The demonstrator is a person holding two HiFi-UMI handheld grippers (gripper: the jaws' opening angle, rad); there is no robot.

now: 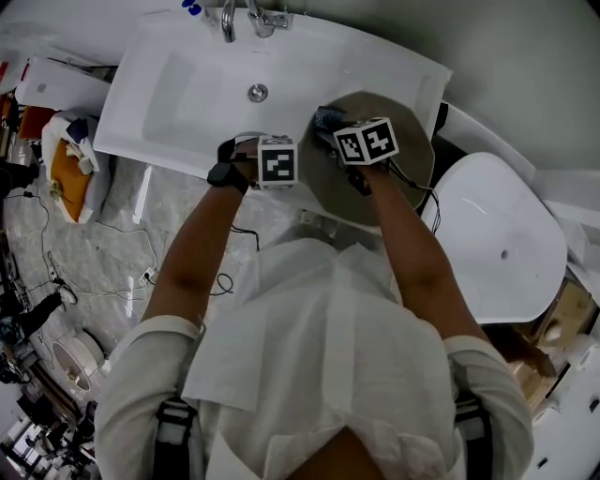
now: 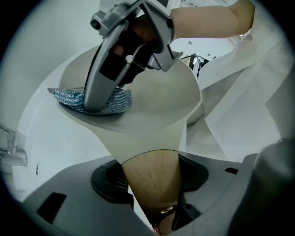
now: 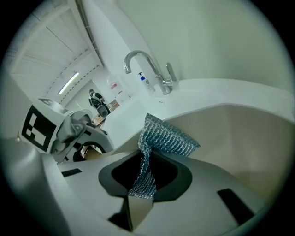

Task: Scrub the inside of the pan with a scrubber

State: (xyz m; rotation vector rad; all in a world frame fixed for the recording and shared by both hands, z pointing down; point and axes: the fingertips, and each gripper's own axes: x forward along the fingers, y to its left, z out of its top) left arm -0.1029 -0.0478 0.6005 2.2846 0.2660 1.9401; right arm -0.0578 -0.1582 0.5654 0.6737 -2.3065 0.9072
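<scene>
1. The pan (image 1: 411,141), beige inside, sits at the right end of the white sink (image 1: 187,84), close to the person.
2. A silver-blue mesh scrubber (image 3: 168,138) lies against the pan's inner surface on its left side. The right gripper (image 3: 145,177) has its jaws pinched tight on the scrubber's near end.
3. The left gripper (image 2: 154,193) points steeply down. Its jaws are clamped fairly wide around the pan's wooden handle (image 2: 154,179), steadying it.
4. To scrub well, the left grip probably needs to stay firm so the pan cannot swivel. The right gripper should press the mesh flat and sweep in overlapping strokes across the base and up the wall.
5. A chrome faucet (image 1: 246,19) stands at the sink's far edge, well away from the pan.
</scene>
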